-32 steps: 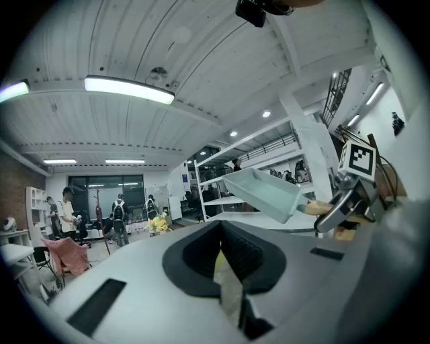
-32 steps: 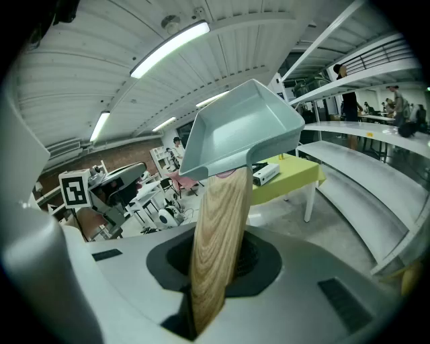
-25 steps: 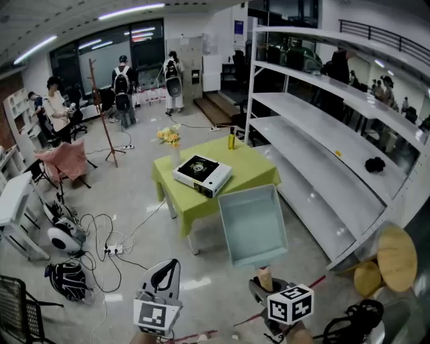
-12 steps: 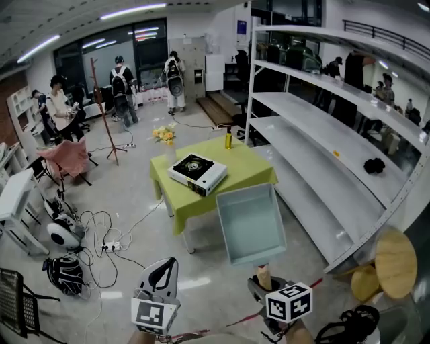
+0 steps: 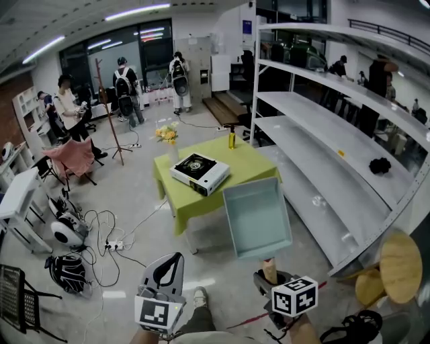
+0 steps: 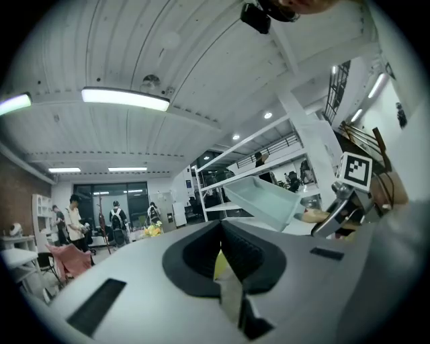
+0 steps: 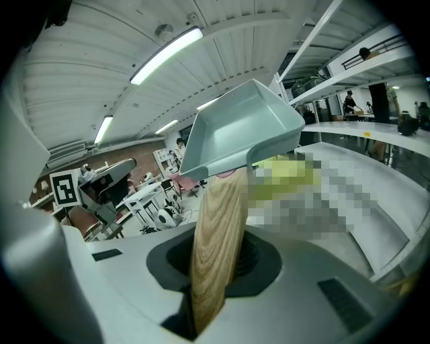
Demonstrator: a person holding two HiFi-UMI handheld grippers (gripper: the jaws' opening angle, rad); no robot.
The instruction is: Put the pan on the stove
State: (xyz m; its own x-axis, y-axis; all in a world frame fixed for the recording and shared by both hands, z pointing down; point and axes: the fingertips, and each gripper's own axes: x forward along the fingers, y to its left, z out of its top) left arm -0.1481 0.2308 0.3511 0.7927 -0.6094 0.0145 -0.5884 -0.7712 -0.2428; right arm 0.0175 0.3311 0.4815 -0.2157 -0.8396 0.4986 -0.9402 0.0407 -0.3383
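Your right tongs [image 5: 274,281] clamp the wooden handle [image 7: 216,235] of the pale square pan [image 5: 257,216], near the counter [image 5: 252,168] bearing the stove [image 5: 199,173]; your left tongs [image 5: 168,270] are together, empty.

Left gripper [image 5: 173,261]: pale grey shell, black jaw recess, black-and-white marker cube [image 5: 158,314]. Right gripper [image 5: 269,277]: identical grey shell, matching marker cube [image 5: 293,304].

Ceiling tubes [image 5: 134,11] light it all bright and even in my head view — a pale sheen on the floor [image 5: 134,181], shadows soft. Both gripper views bow at the rims, corners black; the pan handle [image 7: 215,248] blurs near the lens.
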